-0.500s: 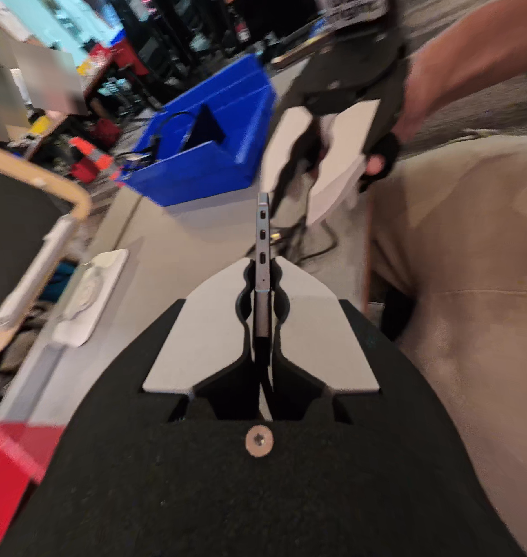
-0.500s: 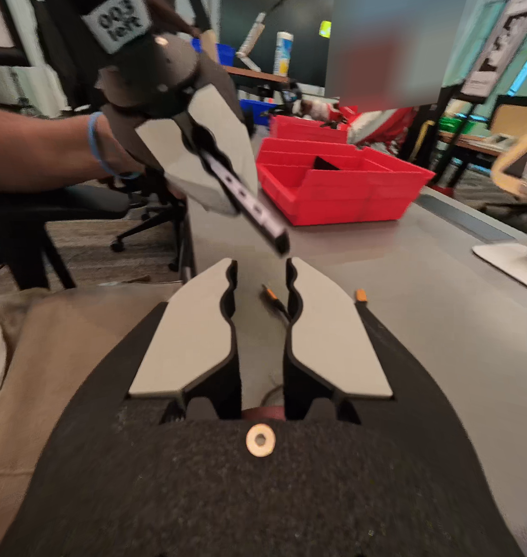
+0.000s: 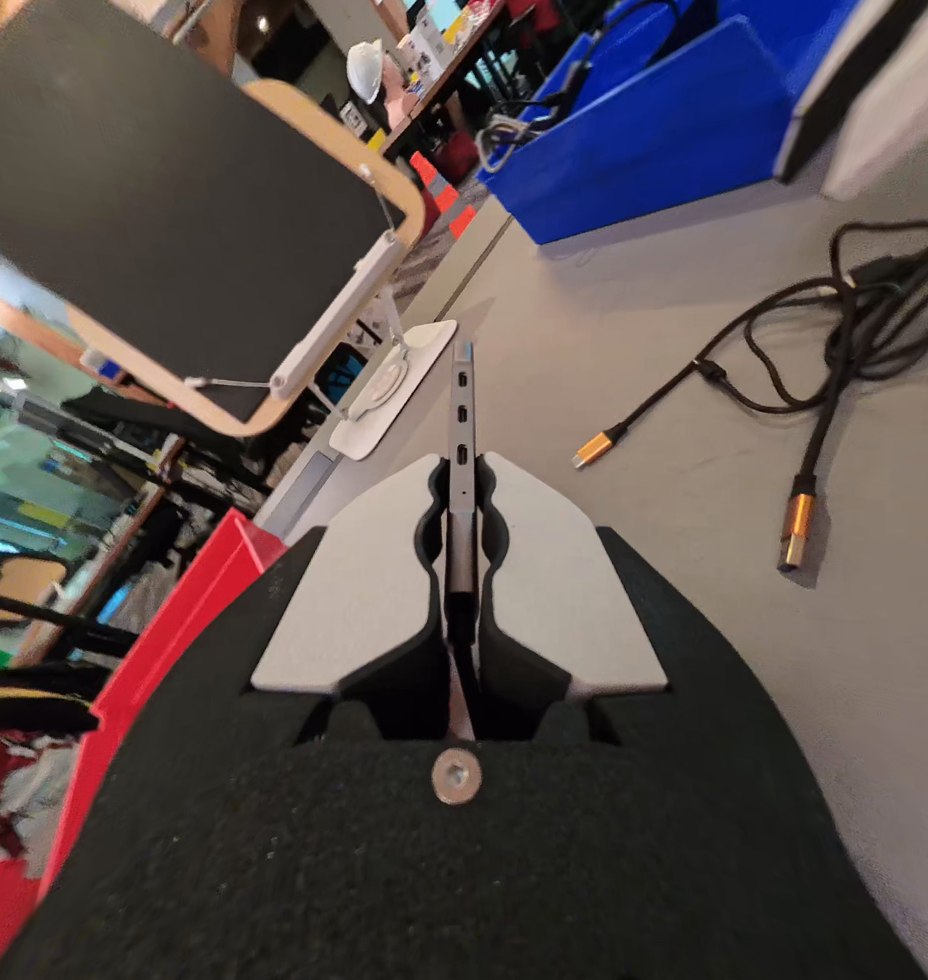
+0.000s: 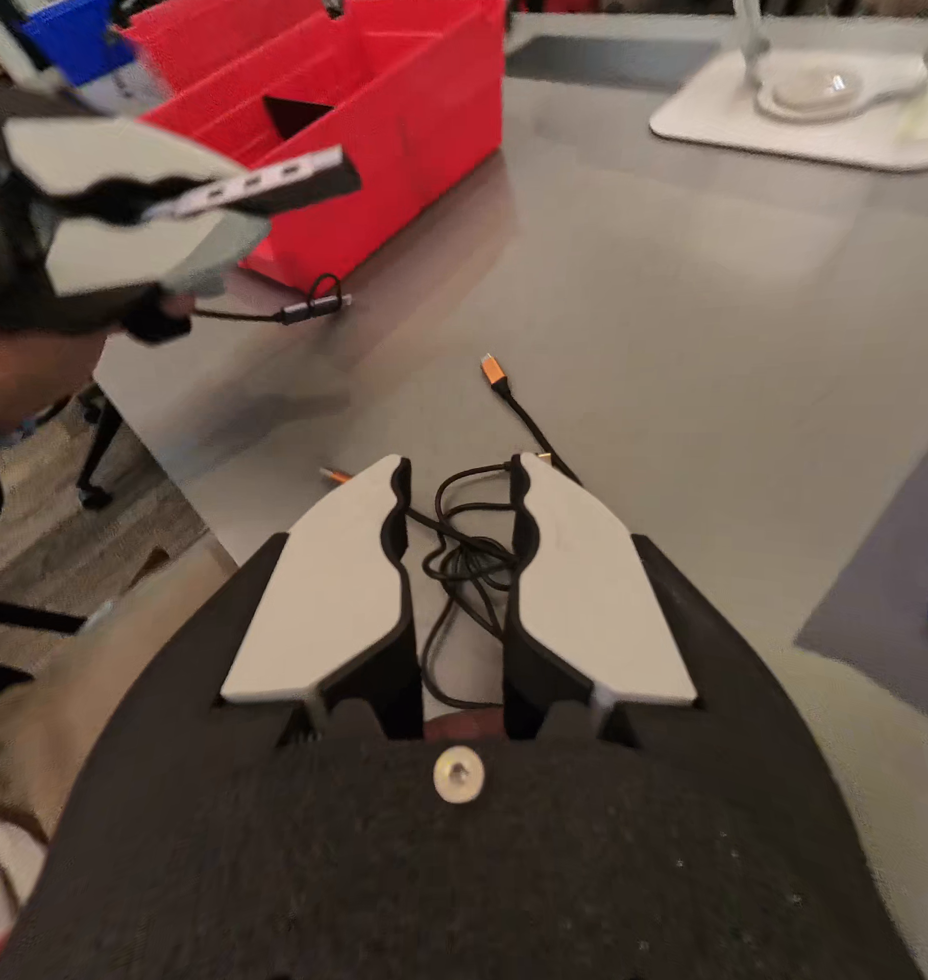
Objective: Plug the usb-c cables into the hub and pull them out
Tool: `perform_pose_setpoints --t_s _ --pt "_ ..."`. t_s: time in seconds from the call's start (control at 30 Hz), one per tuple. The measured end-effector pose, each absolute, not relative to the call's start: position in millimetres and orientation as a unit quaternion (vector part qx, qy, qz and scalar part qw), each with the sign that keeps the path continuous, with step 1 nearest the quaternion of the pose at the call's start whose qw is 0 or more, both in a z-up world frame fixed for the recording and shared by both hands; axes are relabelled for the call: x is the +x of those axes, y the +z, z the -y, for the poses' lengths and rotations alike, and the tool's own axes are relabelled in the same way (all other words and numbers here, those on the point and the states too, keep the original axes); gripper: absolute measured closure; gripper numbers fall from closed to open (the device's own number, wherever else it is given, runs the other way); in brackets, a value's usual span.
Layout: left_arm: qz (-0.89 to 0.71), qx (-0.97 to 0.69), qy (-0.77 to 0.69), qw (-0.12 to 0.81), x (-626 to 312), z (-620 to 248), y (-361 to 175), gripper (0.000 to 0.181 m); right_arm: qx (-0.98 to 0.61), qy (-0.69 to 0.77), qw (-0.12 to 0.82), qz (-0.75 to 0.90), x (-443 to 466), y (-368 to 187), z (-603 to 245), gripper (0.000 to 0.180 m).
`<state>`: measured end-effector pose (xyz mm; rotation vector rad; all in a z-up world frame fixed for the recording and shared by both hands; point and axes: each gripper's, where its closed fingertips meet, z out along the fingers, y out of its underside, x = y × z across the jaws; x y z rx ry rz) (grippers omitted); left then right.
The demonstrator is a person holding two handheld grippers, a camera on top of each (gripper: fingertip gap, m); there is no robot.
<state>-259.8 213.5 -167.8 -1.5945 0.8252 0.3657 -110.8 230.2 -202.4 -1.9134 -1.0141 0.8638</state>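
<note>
The left gripper [image 3: 462, 466] clamps the hub [image 3: 462, 419], ports bare; the right gripper [image 4: 459, 466] gapes empty above the cable tangle [image 4: 467, 551]. Next, I'd say, it must pinch the orange usb-c plug [image 4: 492, 372].

I see a grey table [image 4: 663, 329] under me, a red bin [image 4: 398, 122] far left, blue bins [image 3: 663, 138] beyond, and a black chair back [image 3: 159, 212].

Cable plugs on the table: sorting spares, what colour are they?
Orange plugs on black cable, clearest in left wrist view.
</note>
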Motion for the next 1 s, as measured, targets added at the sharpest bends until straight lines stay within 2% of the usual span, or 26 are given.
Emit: perform_pose_setpoints --t_s 0.2,0.5,0.63,0.67,0.77,1.0 --pt "-0.373 -0.694 0.192 0.586 -258.9 -218.8 -185.6 0.172 -0.832 0.286 0.352 0.319 -138.9 -216.1 -234.0 0.128" --pt "-0.371 -0.713 0.160 0.573 -274.2 -215.0 -199.1 0.172 -0.915 0.141 0.249 0.284 -146.0 -278.1 -249.3 0.142" --pt "-0.357 -0.722 0.140 0.576 -280.1 -216.5 -199.1 0.172 -0.905 0.102 0.263 0.319 -144.6 -287.1 -249.6 0.154" --pt "-0.357 -0.722 0.139 0.576 -280.7 -216.9 -199.4 0.172 -0.903 0.110 0.259 0.326 -147.3 -287.1 -247.0 0.165" --pt "-0.367 -0.722 0.132 0.571 -276.1 -215.9 -202.1 0.172 -0.880 0.118 0.271 0.372 -152.0 -283.9 -244.5 0.176" --pt "-0.415 -0.710 0.163 0.546 -261.9 -215.7 -213.0 0.172 -0.769 0.141 0.346 0.518 -157.3 -240.5 -230.9 0.177"
